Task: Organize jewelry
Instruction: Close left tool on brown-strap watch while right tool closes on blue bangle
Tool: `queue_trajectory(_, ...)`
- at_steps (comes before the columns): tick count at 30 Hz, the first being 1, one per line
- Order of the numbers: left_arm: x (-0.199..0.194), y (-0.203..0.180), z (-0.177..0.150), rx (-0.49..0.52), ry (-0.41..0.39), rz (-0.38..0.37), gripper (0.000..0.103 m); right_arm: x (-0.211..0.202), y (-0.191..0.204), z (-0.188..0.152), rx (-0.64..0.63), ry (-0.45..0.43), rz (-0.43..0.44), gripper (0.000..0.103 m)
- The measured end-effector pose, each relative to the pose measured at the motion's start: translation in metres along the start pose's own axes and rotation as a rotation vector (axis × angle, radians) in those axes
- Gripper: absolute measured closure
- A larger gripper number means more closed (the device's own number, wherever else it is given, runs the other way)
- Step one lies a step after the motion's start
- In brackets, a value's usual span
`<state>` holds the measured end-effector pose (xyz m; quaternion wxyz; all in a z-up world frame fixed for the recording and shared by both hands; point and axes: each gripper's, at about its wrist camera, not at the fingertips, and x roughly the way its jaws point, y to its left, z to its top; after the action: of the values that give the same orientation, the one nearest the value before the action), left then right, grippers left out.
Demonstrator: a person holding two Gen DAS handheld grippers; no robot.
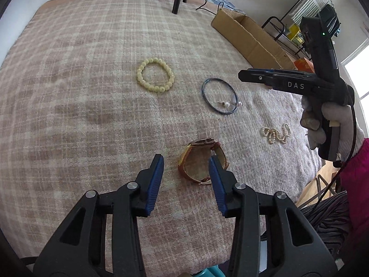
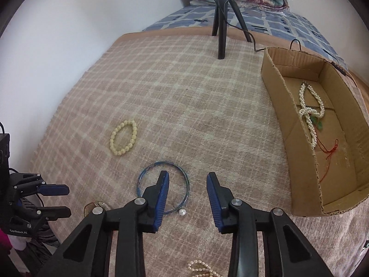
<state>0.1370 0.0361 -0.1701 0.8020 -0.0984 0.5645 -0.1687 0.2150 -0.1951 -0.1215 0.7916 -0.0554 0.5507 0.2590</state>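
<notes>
A plaid blanket (image 2: 184, 97) fills most of both views. On it, at the right edge of the right wrist view, sits an open cardboard box (image 2: 297, 138) holding a white pearl necklace (image 2: 309, 108) and a red cord (image 2: 329, 157). A black tripod (image 2: 221, 23) stands at the top centre. The left gripper (image 1: 186, 164) is spread wide and empty at the bottom of its own view, with the brown watch (image 1: 203, 161) just ahead, partly behind its right finger. The right gripper (image 2: 188, 182) is also wide and empty, low in its view, over the blue bangle (image 2: 141, 180). A yellow bead bracelet (image 1: 155, 74) lies upper centre in the left view, a small pearl strand (image 1: 275, 133) lies at the right, and 2 loose pearls (image 1: 227, 104) rest at the bangle's rim.
</notes>
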Motion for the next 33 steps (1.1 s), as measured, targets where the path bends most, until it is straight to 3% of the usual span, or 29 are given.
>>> queue_trajectory(8,0.008,-0.003,0.001,0.013,0.02,0.006,0.062,0.028,0.001,-0.002,-0.021,0.062,-0.027,0.078)
queue_trajectory(27,0.035,-0.007,0.005,0.047,0.088,0.054,0.062,0.044,0.015,0.0,-0.118,0.086,-0.097,0.086)
queue_trajectory(29,0.04,-0.007,0.005,0.051,0.099,0.062,0.071,0.046,0.018,-0.002,-0.135,0.087,-0.11,0.089)
queue_trajectory(33,0.047,-0.011,0.003,0.07,0.102,0.086,0.074,0.047,0.023,-0.003,-0.151,0.082,-0.12,0.096)
